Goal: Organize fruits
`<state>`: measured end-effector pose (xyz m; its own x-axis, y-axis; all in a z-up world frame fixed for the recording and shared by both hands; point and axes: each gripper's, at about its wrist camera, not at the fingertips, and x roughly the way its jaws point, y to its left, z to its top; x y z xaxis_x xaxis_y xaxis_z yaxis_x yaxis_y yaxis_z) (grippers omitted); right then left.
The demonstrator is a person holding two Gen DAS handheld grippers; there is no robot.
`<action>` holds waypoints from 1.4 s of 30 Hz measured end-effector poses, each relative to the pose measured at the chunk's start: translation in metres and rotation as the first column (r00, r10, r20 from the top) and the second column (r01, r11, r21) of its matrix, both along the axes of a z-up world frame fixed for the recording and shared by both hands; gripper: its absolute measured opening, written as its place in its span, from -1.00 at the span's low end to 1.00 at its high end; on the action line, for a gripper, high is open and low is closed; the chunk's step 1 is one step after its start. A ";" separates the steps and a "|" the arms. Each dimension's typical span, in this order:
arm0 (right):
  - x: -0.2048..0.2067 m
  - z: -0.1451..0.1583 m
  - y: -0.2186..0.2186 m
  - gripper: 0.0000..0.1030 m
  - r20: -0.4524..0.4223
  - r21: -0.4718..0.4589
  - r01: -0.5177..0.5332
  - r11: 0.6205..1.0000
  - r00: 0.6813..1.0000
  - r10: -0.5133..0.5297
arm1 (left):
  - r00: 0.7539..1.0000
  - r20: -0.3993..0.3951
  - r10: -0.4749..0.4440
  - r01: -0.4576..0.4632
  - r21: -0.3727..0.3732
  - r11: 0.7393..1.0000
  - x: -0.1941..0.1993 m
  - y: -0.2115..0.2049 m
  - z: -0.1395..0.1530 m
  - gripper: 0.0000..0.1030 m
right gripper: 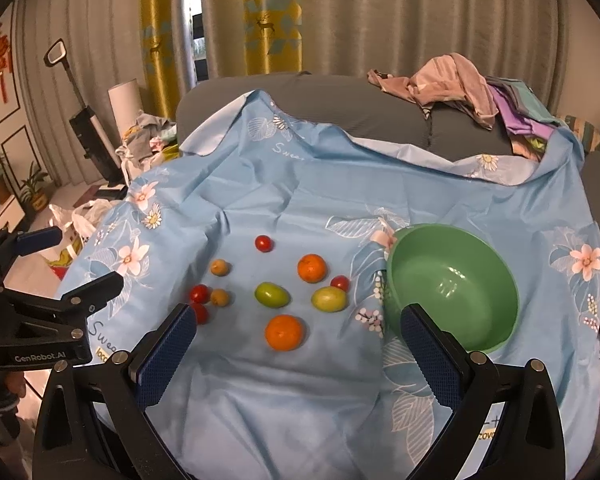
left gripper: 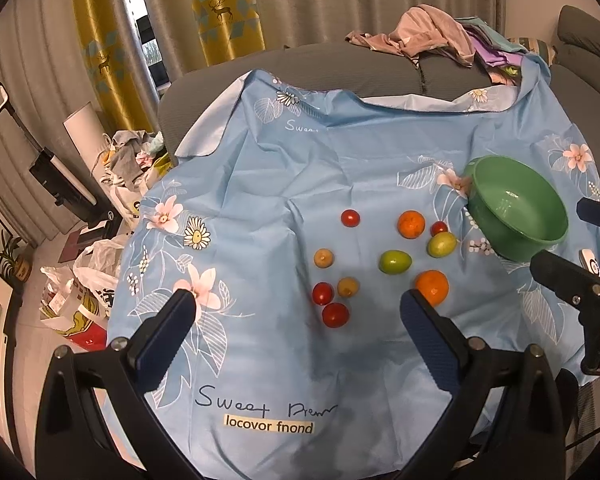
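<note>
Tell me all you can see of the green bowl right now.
The green bowl is round, deep and glossy, plastic by the look of it, with a flat rim. Nothing lies inside it. It sits tilted on the rumpled blue flowered cloth, its opening leaning toward the cameras, to the right of the scattered fruit. No fruit touches it, and neither pair of tongs is touching it.

The blue sheet (left gripper: 260, 184) has curly writing near its front edge that says "Sweet" and then a word too squiggly to read. Under it, a pale yellow strip says "locovor fnond". The left gripper (right gripper: 66, 258) has "GenRobot.AI" in white letters on its black body.
</note>
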<state>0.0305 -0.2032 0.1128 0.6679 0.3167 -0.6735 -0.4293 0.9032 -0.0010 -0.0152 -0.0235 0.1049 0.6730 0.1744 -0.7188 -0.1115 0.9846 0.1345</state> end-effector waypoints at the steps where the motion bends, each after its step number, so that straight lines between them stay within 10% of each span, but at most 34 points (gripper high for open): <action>1: -0.001 0.000 0.001 0.99 0.002 -0.001 -0.003 1.000 1.000 0.003 | 1.000 -0.001 0.000 0.000 -0.001 1.000 0.000 0.000 0.000 0.99; 35: 0.002 -0.015 0.006 0.99 -0.029 -0.003 -0.012 1.000 1.000 0.012 | 0.999 -0.043 -0.015 0.015 -0.004 1.000 0.009 -0.001 -0.016 0.99; 42: 0.014 -0.040 0.001 0.99 -0.091 0.062 -0.076 0.995 0.993 0.081 | 0.993 -0.049 -0.109 0.100 -0.153 0.983 0.013 0.003 -0.039 0.99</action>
